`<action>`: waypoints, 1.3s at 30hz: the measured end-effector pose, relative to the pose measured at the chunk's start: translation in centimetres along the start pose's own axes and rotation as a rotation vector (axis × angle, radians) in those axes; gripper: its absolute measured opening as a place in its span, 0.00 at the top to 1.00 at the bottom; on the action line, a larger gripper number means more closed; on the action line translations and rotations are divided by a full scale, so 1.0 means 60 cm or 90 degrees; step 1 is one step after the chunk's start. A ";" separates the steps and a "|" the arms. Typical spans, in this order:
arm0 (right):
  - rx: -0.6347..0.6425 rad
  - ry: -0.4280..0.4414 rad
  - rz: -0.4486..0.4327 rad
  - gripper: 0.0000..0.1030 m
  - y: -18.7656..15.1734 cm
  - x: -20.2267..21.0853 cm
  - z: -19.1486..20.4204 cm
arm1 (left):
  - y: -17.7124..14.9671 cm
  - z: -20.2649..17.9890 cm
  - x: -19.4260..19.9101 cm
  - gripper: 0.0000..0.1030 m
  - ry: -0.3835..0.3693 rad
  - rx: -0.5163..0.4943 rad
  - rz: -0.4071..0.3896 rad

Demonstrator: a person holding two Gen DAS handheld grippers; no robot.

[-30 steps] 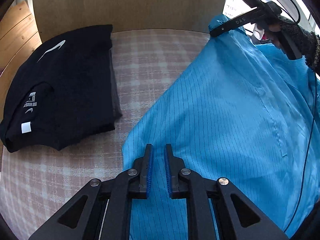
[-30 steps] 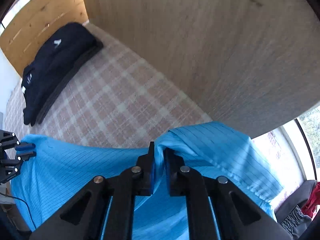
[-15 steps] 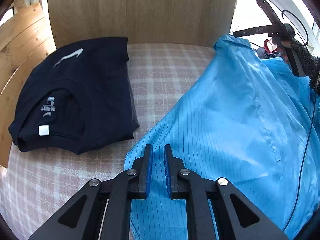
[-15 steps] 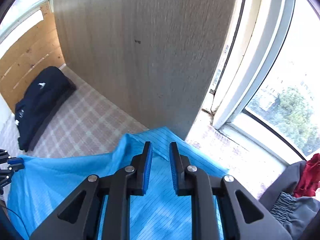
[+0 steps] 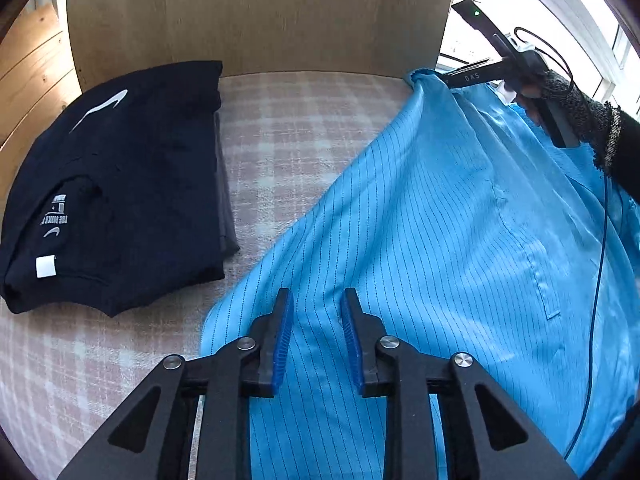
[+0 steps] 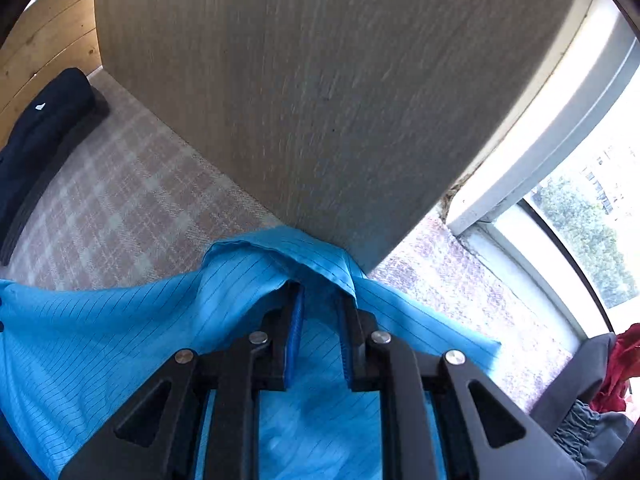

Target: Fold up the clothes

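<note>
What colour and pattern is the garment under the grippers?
The garment is bright blue with thin dark pinstripes, clearest in the left wrist view.

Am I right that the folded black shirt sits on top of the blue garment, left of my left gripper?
Not quite. In the left wrist view the black shirt lies beside the blue garment, apart from it on the checked cloth. It is left of the left gripper.

both grippers' fingers (image 5: 285, 332) now apart

Plaid cloth surface (image 5: 304, 128), wooden panel (image 6: 320, 80), window (image 6: 592, 216)
</note>
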State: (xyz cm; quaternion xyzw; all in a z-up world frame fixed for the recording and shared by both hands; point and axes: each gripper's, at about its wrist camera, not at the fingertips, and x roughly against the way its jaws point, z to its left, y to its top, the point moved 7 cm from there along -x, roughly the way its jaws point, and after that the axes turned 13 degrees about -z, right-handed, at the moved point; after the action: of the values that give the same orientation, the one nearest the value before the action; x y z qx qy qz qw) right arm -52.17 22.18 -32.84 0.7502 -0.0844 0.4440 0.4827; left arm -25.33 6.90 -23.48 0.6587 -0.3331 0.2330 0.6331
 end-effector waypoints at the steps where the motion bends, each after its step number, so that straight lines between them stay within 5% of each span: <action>1: -0.004 -0.004 -0.020 0.85 0.005 0.020 0.002 | 0.000 0.000 0.001 0.76 0.002 -0.003 -0.002; 5: 0.001 0.038 -0.105 0.82 0.023 0.094 0.052 | 0.004 -0.005 0.000 0.78 -0.011 0.008 -0.006; 7: 0.020 0.111 -0.072 0.81 0.015 0.081 0.101 | 0.008 -0.003 0.005 0.78 -0.005 0.010 -0.013; 10: 0.094 0.067 -0.012 0.81 -0.002 0.014 0.131 | 0.014 0.014 0.035 0.78 0.027 0.009 -0.031; 14: 0.105 0.005 -0.012 0.78 0.005 -0.012 0.111 | -0.011 0.057 0.148 0.78 0.063 0.060 -0.062; 17: 0.104 0.007 -0.043 0.77 0.020 0.028 0.134 | -0.069 0.058 0.225 0.78 0.066 0.107 -0.061; 21: 0.127 0.215 -0.050 0.76 0.005 0.103 0.286 | -0.164 0.015 0.280 0.78 0.027 0.180 -0.041; 24: 0.200 0.273 -0.012 0.76 -0.046 0.110 0.404 | -0.237 -0.024 0.290 0.77 0.006 0.220 -0.017; 27: 0.236 0.249 0.023 0.74 -0.085 0.095 0.431 | -0.306 -0.020 0.310 0.78 0.076 0.231 0.008; 29: 0.240 0.207 0.025 0.64 -0.083 0.097 0.415 | -0.342 0.000 0.353 0.78 0.133 0.260 -0.008; 32: 0.248 0.187 0.025 0.64 -0.077 0.122 0.409 | -0.409 0.010 0.426 0.78 0.172 0.331 -0.043; 39: 0.329 0.362 0.008 0.58 -0.058 0.227 0.552 | -0.518 -0.038 0.442 0.73 0.080 0.375 -0.056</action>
State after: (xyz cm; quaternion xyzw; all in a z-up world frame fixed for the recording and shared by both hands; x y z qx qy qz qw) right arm -22.85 1.64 -29.54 0.6934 0.1630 0.6442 0.2788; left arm 15.53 4.63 -25.04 0.8119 -0.1826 0.3327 0.4435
